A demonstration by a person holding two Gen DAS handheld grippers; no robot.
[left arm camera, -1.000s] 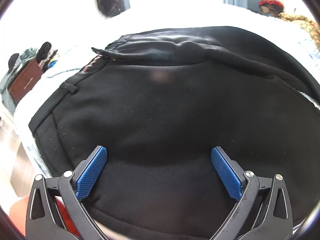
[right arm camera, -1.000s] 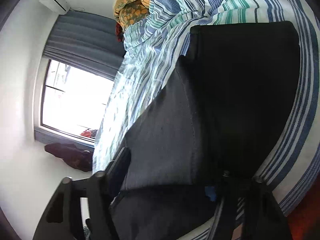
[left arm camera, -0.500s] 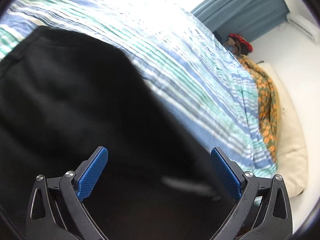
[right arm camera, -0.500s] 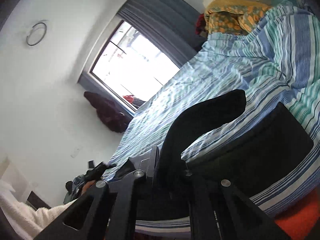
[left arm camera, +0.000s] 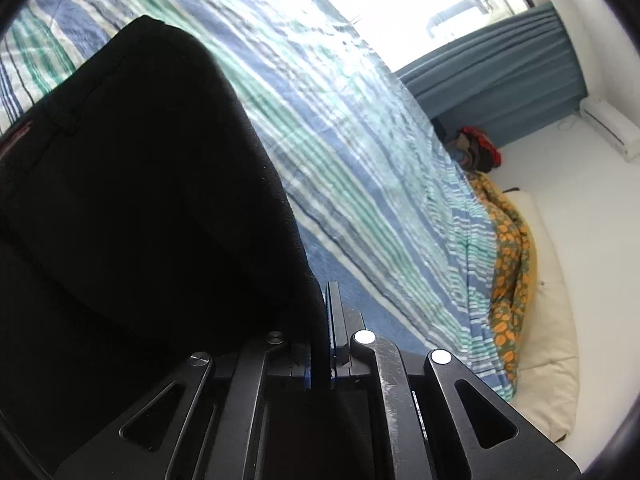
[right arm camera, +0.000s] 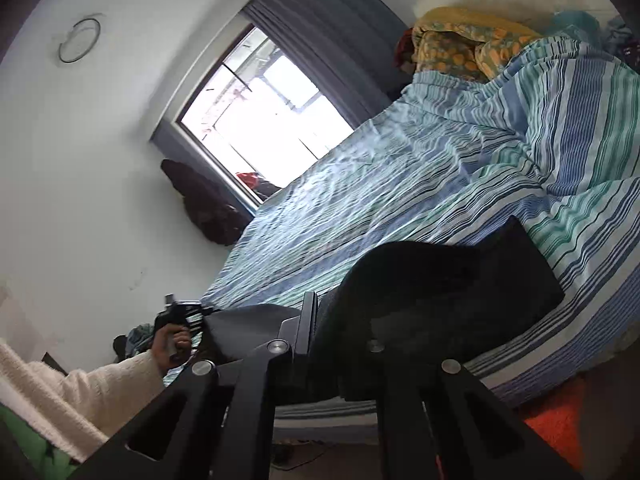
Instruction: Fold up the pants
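Black pants [left arm camera: 140, 200] fill the left half of the left wrist view, lying over a striped bedsheet [left arm camera: 360, 140]. My left gripper [left arm camera: 320, 320] is closing its jaws on an edge of that black cloth, and the blue pads [left arm camera: 329, 320] press on it. In the right wrist view the pants [right arm camera: 440, 288] arch up off the bed from my right gripper [right arm camera: 316, 320], which is shut on a bunched fold. A hand [right arm camera: 170, 340] in a white fluffy sleeve holds the other gripper at the left, where dark cloth hangs.
An orange-patterned blanket [left arm camera: 508, 248] and a cream pillow [left arm camera: 552, 320] lie at the head of the bed. A window [right arm camera: 256, 116] with a grey curtain [right arm camera: 332, 44] is behind the bed. An orange rug [right arm camera: 560, 424] lies on the floor beside it.
The left jaws, wide open over the pants before, have shut on the cloth's edge, and that view has swung toward the bed. The right gripper has risen and rolled, lifting the pants.
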